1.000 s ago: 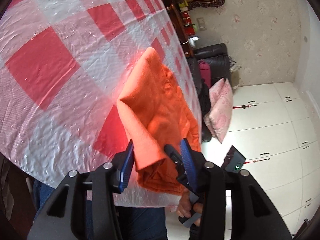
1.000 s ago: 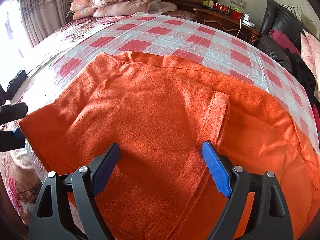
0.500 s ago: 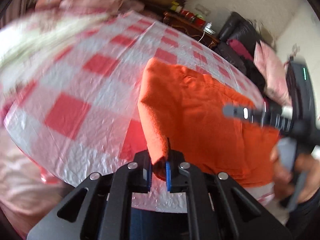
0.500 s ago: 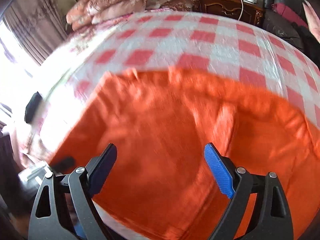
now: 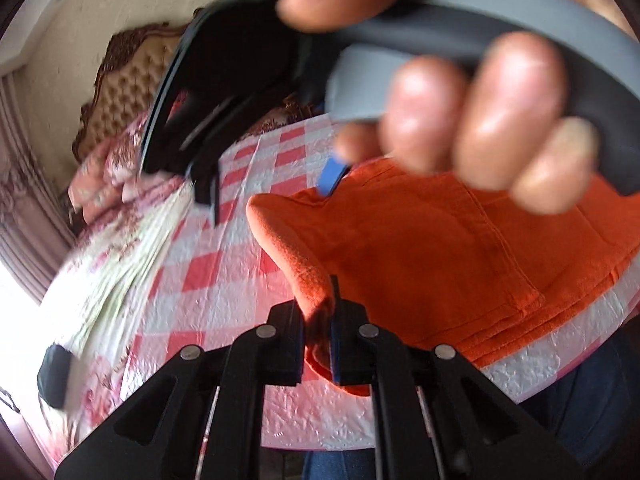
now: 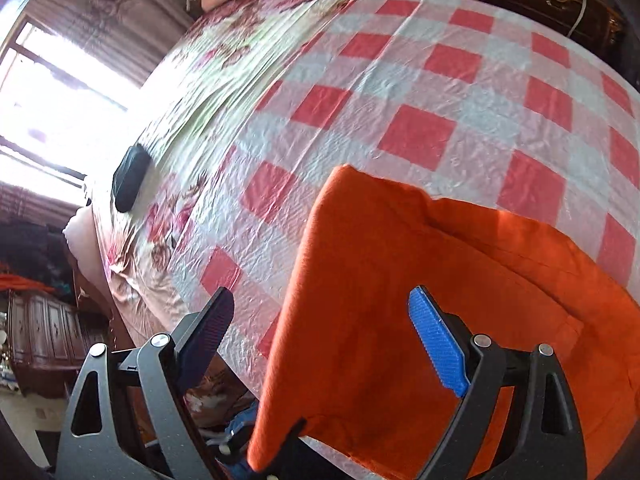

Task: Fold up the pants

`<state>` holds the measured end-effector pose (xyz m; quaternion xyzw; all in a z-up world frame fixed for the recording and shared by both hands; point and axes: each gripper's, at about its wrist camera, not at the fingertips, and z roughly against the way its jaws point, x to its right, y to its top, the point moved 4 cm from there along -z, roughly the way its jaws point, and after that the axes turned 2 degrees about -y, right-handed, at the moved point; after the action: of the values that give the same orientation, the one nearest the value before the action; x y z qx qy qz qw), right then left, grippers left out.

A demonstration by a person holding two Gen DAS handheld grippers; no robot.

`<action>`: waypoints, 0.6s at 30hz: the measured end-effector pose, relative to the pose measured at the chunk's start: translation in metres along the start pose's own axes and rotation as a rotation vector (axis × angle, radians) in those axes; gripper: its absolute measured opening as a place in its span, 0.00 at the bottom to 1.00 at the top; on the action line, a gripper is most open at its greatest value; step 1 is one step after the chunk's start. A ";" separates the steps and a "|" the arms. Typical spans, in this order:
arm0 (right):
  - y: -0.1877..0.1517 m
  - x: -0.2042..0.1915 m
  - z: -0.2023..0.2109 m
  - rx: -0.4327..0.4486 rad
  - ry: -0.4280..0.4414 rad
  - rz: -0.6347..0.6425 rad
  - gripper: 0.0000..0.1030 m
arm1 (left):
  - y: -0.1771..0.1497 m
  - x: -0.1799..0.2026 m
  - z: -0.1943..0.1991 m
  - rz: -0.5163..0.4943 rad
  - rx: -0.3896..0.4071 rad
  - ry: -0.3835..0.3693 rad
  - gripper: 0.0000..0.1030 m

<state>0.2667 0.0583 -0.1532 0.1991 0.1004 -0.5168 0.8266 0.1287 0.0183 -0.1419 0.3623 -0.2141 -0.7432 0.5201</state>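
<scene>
Left wrist view: the left gripper (image 5: 318, 332), its jaws closed together, pinches a raised edge of the orange pants (image 5: 420, 256), which lie on the red-checked cover (image 5: 208, 268) near its front edge. A blurred hand (image 5: 472, 120) fills the top.

Right wrist view: the right gripper (image 6: 320, 340) stands wide open above the pants (image 6: 380, 320), gripping nothing.

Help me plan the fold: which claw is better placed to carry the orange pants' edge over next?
Left, probably. The left claw is already clamped on a corner of the orange pants, lifting it, while the right claw hovers open, gripping nothing.
</scene>
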 end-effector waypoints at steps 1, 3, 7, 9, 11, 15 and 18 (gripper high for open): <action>0.001 -0.003 -0.004 -0.011 0.000 0.007 0.84 | 0.002 0.004 0.002 -0.023 0.013 0.004 0.09; 0.002 -0.008 -0.012 -0.031 -0.013 0.029 0.84 | 0.006 0.009 0.006 -0.053 0.036 0.002 0.09; -0.001 -0.007 -0.020 -0.046 -0.029 0.059 0.37 | 0.015 0.013 0.016 -0.058 0.082 -0.038 0.08; 0.000 0.006 -0.007 -0.024 -0.004 0.032 0.18 | 0.024 0.010 0.028 -0.021 0.129 -0.088 0.08; -0.003 0.020 0.022 0.037 0.026 0.016 0.14 | 0.033 0.010 0.042 0.003 0.190 -0.138 0.08; -0.019 0.065 0.088 0.162 0.078 -0.067 0.13 | 0.057 0.034 0.065 -0.025 0.297 -0.198 0.08; -0.036 0.103 0.118 0.214 0.100 -0.136 0.13 | 0.072 0.073 0.072 -0.091 0.330 -0.242 0.08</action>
<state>0.2760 -0.0904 -0.0934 0.3045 0.0990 -0.5690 0.7574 0.1039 -0.0807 -0.0681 0.3601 -0.3770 -0.7589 0.3901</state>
